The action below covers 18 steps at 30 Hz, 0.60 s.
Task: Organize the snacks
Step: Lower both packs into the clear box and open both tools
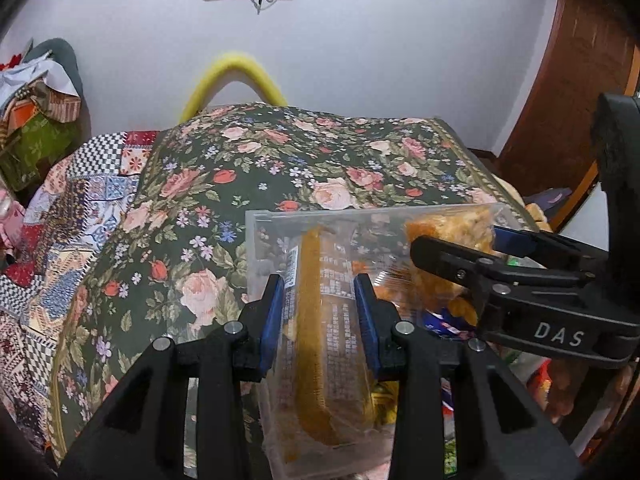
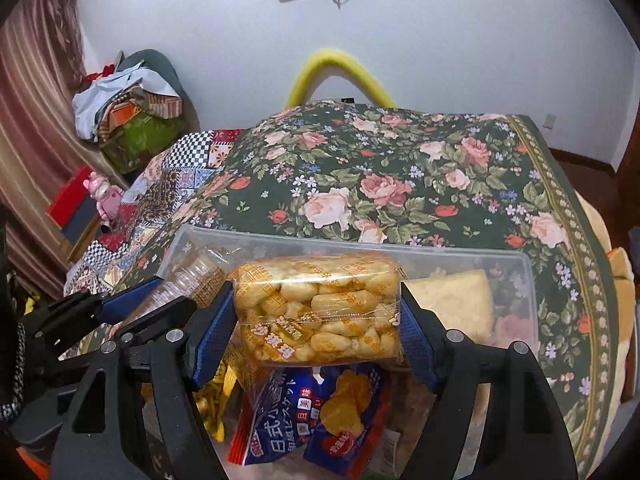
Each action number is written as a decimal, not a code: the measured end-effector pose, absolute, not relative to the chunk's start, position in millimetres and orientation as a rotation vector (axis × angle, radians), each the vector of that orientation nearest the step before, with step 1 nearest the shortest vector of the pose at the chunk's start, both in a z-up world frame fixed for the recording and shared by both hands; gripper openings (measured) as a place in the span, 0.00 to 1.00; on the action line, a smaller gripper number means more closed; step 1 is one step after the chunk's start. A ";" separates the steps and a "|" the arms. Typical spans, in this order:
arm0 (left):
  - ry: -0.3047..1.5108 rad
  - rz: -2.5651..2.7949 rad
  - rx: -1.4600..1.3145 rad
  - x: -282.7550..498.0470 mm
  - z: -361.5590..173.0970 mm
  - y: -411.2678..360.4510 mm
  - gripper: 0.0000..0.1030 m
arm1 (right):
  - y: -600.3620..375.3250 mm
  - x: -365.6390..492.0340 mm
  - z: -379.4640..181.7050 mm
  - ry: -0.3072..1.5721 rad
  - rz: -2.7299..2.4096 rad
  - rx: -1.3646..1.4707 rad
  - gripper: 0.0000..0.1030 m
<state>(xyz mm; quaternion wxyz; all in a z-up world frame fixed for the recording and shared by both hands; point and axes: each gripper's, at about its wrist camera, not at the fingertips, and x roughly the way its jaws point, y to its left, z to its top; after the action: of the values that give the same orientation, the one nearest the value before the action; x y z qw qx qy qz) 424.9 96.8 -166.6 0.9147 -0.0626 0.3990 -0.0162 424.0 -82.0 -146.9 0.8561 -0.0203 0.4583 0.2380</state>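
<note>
Both grippers are loaded: L gripper (image 1: 320,312) is clamped on cake pack (image 1: 316,320), long axis pointing away; R gripper (image 2: 316,320) is clamped on puff bag (image 2: 320,308), crosswise, over clear bin (image 2: 520,264).

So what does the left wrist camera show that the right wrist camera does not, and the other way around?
Only the left wrist view shows the wooden door and the left gripper shut on a long wrapped cake. Only the right wrist view shows the blue snack bag, the curtain, the pink toy and the right gripper shut on a pack of puffed snacks. Both show the clear plastic box, the floral cover and the yellow hoop.
</note>
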 end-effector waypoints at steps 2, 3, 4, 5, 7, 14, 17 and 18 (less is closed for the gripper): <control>0.825 -0.038 -0.141 426.8 -167.6 99.1 0.35 | -82.1 425.0 -147.2 0.970 0.497 -0.041 0.72; 0.823 -0.036 -0.151 426.8 -167.4 101.0 0.35 | -82.7 425.3 -146.3 0.970 0.495 -0.040 0.72; 0.819 -0.035 -0.156 425.6 -166.6 102.3 0.35 | -83.4 426.0 -145.7 0.970 0.493 -0.040 0.73; 0.817 -0.040 -0.163 424.5 -165.2 103.6 0.35 | -84.1 426.2 -145.1 0.968 0.491 -0.039 0.74; 0.814 -0.045 -0.180 422.2 -162.0 106.3 0.37 | -86.1 425.5 -141.2 0.960 0.482 -0.034 0.77; 0.801 -0.046 -0.171 401.5 -143.8 106.0 0.37 | -94.0 408.3 -120.3 0.916 0.462 -0.045 0.77; 0.790 -0.055 -0.158 386.7 -134.7 103.1 0.40 | -99.5 395.1 -110.4 0.889 0.454 -0.070 0.78; 0.784 -0.053 -0.147 380.2 -131.4 101.3 0.41 | -102.3 388.8 -106.9 0.878 0.452 -0.081 0.78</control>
<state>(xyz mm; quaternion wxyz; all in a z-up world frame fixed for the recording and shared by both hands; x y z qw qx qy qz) 380.2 101.3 -131.4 0.9212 -0.0714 0.3816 -0.0256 388.8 -102.3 -106.9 0.8798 -0.0389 0.4210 0.2171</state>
